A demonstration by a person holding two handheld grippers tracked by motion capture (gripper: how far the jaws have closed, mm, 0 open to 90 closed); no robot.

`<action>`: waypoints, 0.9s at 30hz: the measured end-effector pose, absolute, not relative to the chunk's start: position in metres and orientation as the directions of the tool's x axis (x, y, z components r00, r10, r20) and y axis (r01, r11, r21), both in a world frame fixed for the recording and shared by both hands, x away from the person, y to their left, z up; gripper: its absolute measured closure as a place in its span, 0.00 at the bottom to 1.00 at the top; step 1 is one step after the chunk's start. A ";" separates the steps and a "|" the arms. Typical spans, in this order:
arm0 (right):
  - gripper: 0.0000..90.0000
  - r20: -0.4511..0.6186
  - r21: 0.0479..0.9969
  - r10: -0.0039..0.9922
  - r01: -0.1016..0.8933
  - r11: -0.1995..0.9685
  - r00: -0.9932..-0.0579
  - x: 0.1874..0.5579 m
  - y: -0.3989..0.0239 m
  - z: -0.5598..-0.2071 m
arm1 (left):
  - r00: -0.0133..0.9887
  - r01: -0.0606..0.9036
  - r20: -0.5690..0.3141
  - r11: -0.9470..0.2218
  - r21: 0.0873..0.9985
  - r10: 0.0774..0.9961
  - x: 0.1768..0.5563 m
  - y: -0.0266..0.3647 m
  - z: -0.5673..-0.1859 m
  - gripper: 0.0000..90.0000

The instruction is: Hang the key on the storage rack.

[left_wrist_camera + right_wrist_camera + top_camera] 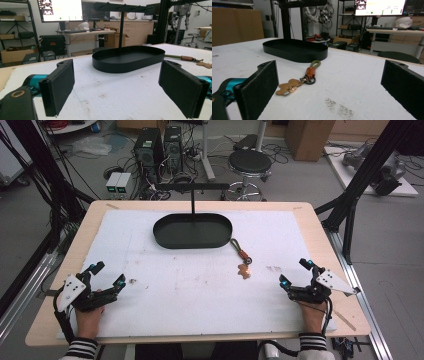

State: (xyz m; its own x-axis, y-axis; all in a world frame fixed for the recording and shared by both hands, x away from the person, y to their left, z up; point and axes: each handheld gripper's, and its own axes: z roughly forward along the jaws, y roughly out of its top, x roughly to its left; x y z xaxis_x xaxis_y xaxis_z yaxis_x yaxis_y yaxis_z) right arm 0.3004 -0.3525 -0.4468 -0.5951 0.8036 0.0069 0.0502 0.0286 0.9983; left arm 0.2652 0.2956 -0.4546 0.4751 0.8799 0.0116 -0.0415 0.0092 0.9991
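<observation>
1. The left gripper (108, 274) rests at the near left corner of the white foam mat (150, 295) that covers the pale wooden table (45, 317). Its jaws are spread wide with nothing between them.
2. The right gripper (295, 272) rests at the near right of the mat, well apart from the left one. Its jaws are also spread wide and hold nothing.
3. The keychain with an olive cord loop, a brown leather tab and a tan bear-shaped charm (242, 258) lies flat on the mat, right of centre. It sits between the right gripper and the tray, touching neither gripper.
4. In the right gripper view the keychain (298, 82) lies ahead of the open jaws, nearer the left-hand pad (259, 90), with the bear charm closest and the cord loop pointing away toward the tray.
5. The black oval metal tray (192, 240) stands at the far middle of the mat; a black T-shaped hanging stand (193, 195) rises from it.
6. In the left gripper view the tray (130, 61) lies ahead of the open pads (60, 85), with the keychain (192, 60) at its right.
</observation>
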 end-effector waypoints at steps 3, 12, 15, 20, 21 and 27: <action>0.00 0.014 0.997 0.814 0.075 0.036 -0.581 0.306 -0.354 -0.439 | 0.476 -0.042 0.012 0.009 0.999 0.879 0.265 0.296 -0.455 0.15; 0.00 0.021 0.980 0.792 0.171 0.106 -0.610 0.336 -0.348 -0.404 | 0.475 -0.041 0.011 0.009 0.999 0.880 0.265 0.296 -0.455 0.15; 0.00 0.018 0.975 0.780 0.185 0.126 -0.625 0.348 -0.344 -0.392 | 0.475 -0.042 0.010 0.011 0.999 0.880 0.265 0.296 -0.455 0.15; 0.00 0.007 0.956 0.764 0.229 0.184 -0.645 0.368 -0.334 -0.376 | 0.475 -0.041 0.010 0.011 0.999 0.880 0.265 0.296 -0.455 0.15; 0.00 0.013 0.951 0.759 0.242 0.192 -0.651 0.372 -0.332 -0.373 | 0.475 -0.041 0.010 0.011 0.999 0.880 0.265 0.296 -0.455 0.15; 0.00 -0.008 0.904 0.721 0.303 0.301 -0.693 0.396 -0.311 -0.361 | 0.475 -0.038 0.007 0.012 0.999 0.880 0.265 0.296 -0.455 0.15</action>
